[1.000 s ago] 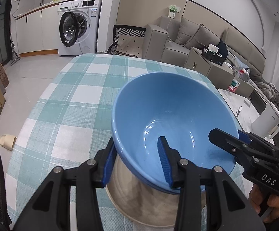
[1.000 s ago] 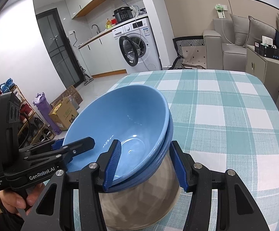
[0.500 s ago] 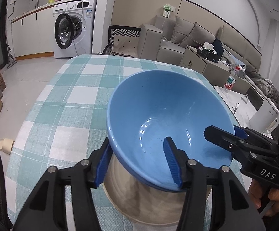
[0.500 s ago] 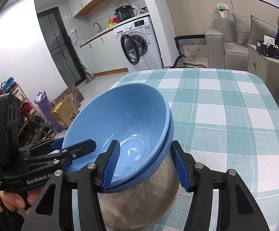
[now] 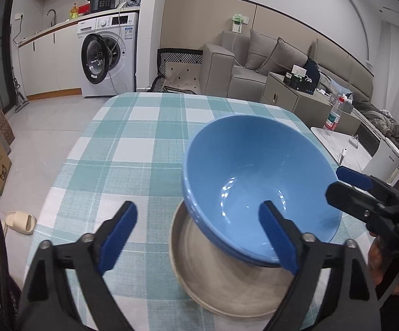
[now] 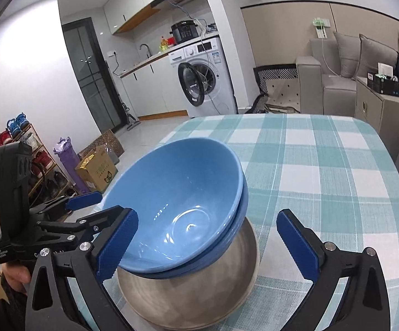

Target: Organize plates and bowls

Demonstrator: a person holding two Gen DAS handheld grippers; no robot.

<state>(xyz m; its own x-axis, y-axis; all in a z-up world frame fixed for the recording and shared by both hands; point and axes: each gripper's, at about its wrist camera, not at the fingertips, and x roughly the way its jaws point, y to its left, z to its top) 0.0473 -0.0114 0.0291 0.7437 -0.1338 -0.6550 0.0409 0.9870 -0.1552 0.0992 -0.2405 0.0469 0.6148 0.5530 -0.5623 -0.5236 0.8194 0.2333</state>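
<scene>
Blue bowls [image 5: 254, 187] nested in beige bowl [image 5: 227, 284] on counter [image 5: 133, 149]; left gripper [image 5: 196, 240], right gripper [image 6: 207, 245] jaws opening, rims released.

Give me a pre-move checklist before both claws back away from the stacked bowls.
1. Left claw off the blue ceramic bowls: ok, jaws opening, though one finger is over the rim.
2. Right claw released: ok, jaws opening, pads clear.
3. Blue bowls sitting level in the beige ceramic bowl: not ok, tilted.
4. Stack on the green checked tablecloth: ok.
5. Stack stable unsupported: cannot tell.
</scene>
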